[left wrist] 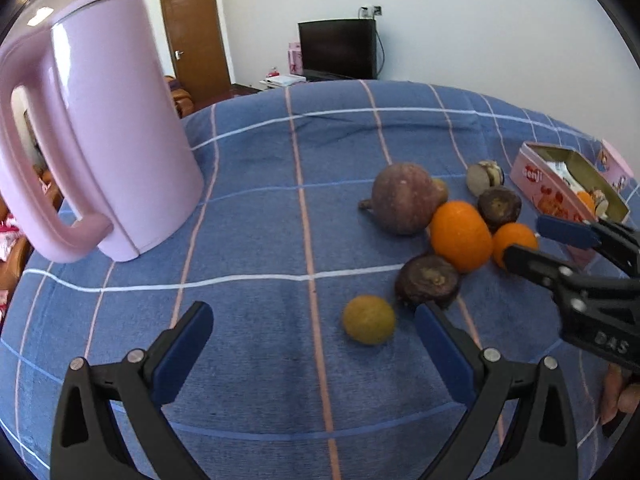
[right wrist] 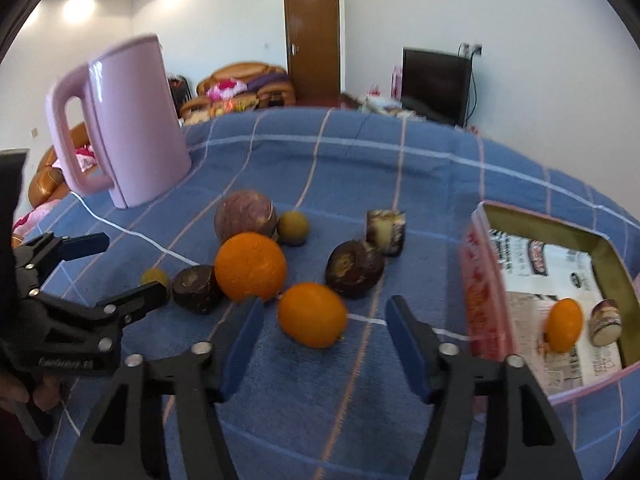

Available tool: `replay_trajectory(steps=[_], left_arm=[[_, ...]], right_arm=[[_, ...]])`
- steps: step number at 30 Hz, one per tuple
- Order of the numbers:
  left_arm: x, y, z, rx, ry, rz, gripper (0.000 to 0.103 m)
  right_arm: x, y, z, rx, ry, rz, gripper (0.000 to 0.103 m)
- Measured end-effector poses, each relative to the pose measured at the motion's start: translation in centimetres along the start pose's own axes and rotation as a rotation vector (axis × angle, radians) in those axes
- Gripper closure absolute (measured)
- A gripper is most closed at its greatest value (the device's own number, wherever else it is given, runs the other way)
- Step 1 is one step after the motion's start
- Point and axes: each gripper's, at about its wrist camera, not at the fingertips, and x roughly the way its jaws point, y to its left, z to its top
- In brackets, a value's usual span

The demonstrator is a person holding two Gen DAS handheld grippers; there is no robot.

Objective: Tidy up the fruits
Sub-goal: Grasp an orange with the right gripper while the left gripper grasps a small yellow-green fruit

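Fruits lie clustered on the blue checked cloth. A small yellow-green fruit (left wrist: pixel 368 319) sits just ahead of my open, empty left gripper (left wrist: pixel 314 326), between its fingers. A dark round fruit (left wrist: pixel 427 281) touches the right finger. A large orange (left wrist: pixel 461 235) and a big purple-brown fruit (left wrist: pixel 402 197) lie behind. My right gripper (right wrist: pixel 322 322) is open with a smaller orange (right wrist: pixel 312 315) between its fingertips, on the cloth. The pink tin (right wrist: pixel 480 300) at the right holds an orange (right wrist: pixel 564 323) and a dark cut piece (right wrist: pixel 606 322).
A tall pink kettle (left wrist: pixel 116 128) stands at the left rear of the table, its white cord (right wrist: pixel 132 234) trailing across the cloth. The tin's lid (left wrist: pixel 618 164) lies behind the tin. More fruit pieces (right wrist: pixel 386 232) lie near the tin.
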Motion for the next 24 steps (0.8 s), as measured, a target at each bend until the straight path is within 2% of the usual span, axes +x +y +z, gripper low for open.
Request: replay_trajectory(steps=[4,7,9,10,12,14,18,20,24], left_arm=[[0.5,-0.7,0.4,0.028,0.002,0.008,0.0],[0.6,-0.3,0.4,0.013,0.007,0.006,0.0],[0.8,0.0,0.5,-0.005,0.015,-0.01,0.002],[0.8,0.1,0.5,-0.01,0.017,-0.02,0.008],[1.1,0.3,0.4,-0.022,0.027,-0.059,0.021],[1.5,0.2,0.5,-0.027,0.046,-0.08,0.045],[1.6,-0.5,0.3,-0.002,0.049,-0.121,0.06],[1.5,-1.1,0.2,0.019,0.045,-0.131,0.073],[1.4,-1.2,0.2,0.007,0.034,-0.132,0.074]], right_arm=[[1.7,-0.3,0.2,0.037,0.08,0.027,0.043],[1.8,-0.3,0.3,0.046,0.086,0.032,0.044],[1.7,0.0,0.3,0.032,0.082,0.03,0.056],[1.6,0.1,0.3,0.028,0.079,0.035,0.063],[1.4,-0.3,0.2,0.045,0.077,0.049,0.063],[1.1,-1.1,0.0,0.086,0.065,0.064,0.063],[0.2,-2.2,-0.2,0.134,0.029,0.104,0.063],[-0.2,-2.4,-0.3,0.139,0.016,0.107,0.063],[-0.9,-2.3,-0.2,0.132,-0.019,0.117,0.063]])
